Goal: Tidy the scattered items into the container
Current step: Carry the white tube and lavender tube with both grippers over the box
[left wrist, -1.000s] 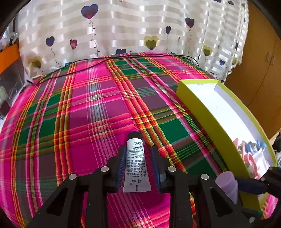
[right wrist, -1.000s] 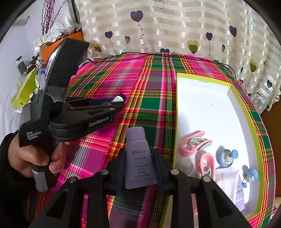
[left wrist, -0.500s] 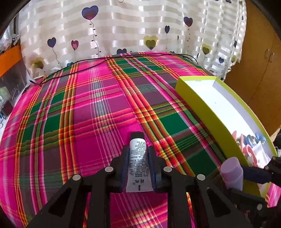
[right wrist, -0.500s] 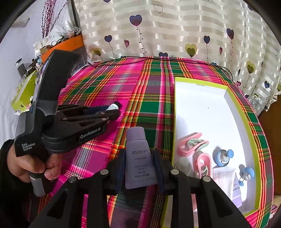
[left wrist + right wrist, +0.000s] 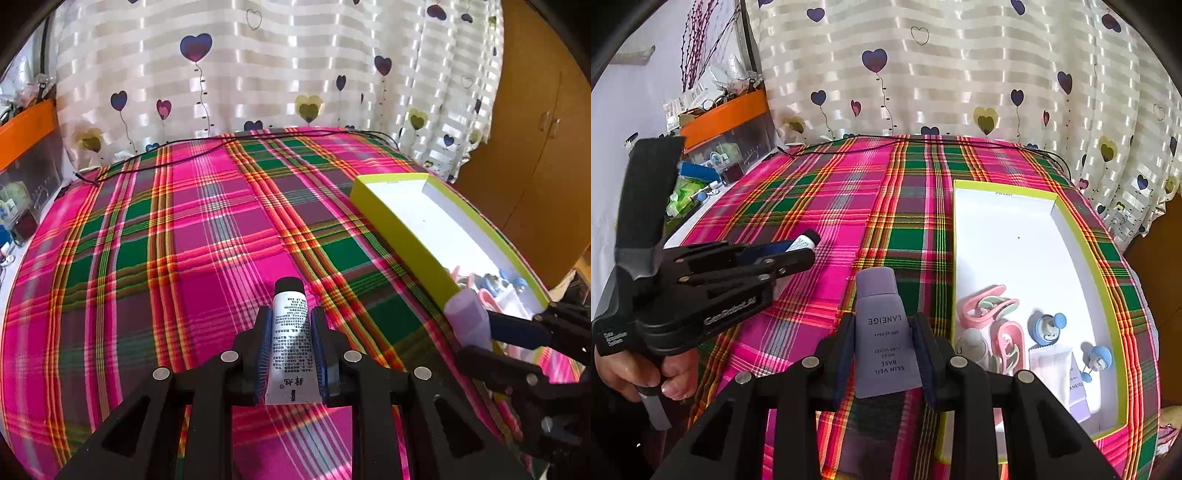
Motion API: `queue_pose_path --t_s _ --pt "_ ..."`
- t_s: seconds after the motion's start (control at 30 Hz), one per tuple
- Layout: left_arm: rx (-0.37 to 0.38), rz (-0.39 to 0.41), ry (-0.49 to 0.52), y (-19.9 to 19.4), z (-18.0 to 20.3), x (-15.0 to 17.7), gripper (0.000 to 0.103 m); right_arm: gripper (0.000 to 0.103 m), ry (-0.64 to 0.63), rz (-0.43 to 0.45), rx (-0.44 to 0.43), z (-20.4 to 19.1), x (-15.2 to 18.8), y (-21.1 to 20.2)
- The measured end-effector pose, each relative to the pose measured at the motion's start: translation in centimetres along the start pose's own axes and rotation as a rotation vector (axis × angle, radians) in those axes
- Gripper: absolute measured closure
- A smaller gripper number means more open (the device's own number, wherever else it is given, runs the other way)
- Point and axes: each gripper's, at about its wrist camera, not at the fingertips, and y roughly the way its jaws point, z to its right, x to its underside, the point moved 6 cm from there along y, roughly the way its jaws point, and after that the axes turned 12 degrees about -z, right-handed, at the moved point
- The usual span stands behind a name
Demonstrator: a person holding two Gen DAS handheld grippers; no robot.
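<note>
Bright backlight through the curtain (image 5: 258, 74); fisheye-bent, dark-cornered edges.

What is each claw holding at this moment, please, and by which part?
The left claw grips a white tube across its lower body, black cap forward. The right claw grips a purple tube across its body, cap forward.

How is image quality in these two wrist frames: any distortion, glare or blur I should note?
Left wrist view: strong fisheye bowing of the plaid tablecloth, dark vignette corners, white tube print sharp, box interior washed out. Right wrist view: same bowing, backlit curtain bright, lilac tube lettering legible, left gripper logo slightly soft.
</note>
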Motion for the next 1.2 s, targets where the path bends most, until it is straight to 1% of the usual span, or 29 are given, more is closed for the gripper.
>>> queue_pose_path --t_s 0.2,0.3,0.7,1.2 --pt "0.044 0.025 -0.002 -1.9 0.1 1.0 0.081 0.071 0.01 0.024 0.004 -0.1 0.3 -1.0" --pt "0.052 0.036 0.003 -2.7 0.3 1.3 0.081 0.071 0.012 0.034 0.006 -0.1 0.4 -1.5" --pt "0.076 0.075 0.026 -5.6 1.8 2.5 0.081 0.071 0.017 0.074 0.008 -0.4 1.1 -3.4" --pt "0.084 0.129 0.068 -9.0 4.2 2.9 0.081 0.071 0.024 0.15 0.016 -0.8 1.9 -6.8"
